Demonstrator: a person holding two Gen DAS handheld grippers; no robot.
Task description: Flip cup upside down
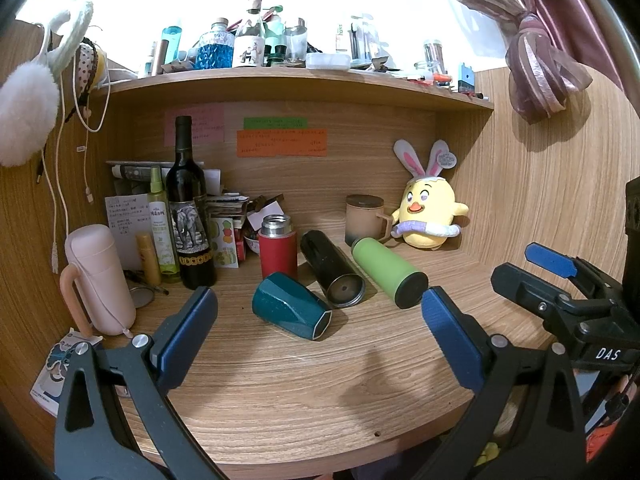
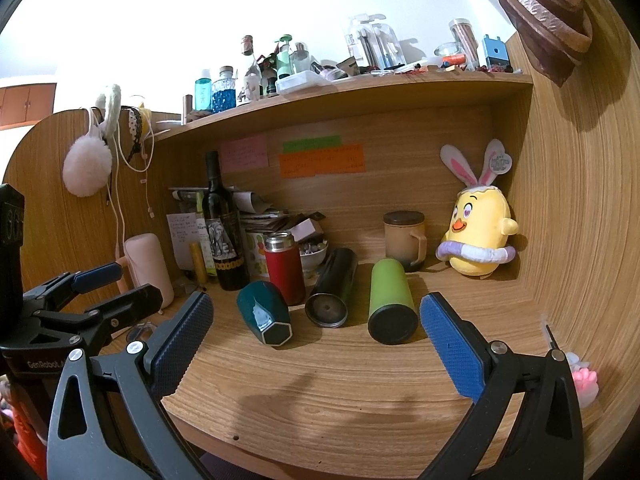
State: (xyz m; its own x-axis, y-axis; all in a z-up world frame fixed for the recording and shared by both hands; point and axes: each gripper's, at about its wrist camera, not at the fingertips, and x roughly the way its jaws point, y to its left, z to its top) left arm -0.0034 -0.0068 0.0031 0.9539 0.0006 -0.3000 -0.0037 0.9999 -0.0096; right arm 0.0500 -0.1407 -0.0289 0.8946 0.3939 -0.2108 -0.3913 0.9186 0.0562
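Currently I hold both claws released: the left claw (image 1: 320,316) and the right claw (image 2: 316,320) stand with jaws spread wide, grasping nothing, above the front of the surface (image 1: 320,392).

Just ahead of the left claw, between its jaws, the teal cup (image 1: 290,311) lies on its side, base toward me. Beyond it lie the black cup (image 1: 332,272) and the green cup (image 1: 388,270); the red flask (image 1: 278,250) stands upright behind.

Risk, in my judgement: a lying cup is round and may roll when one jaw touches first; it could knock its close neighbours.

Count: three cups lying, one flask upright, one lidded mug (image 1: 366,218), one wine bottle (image 1: 190,208).
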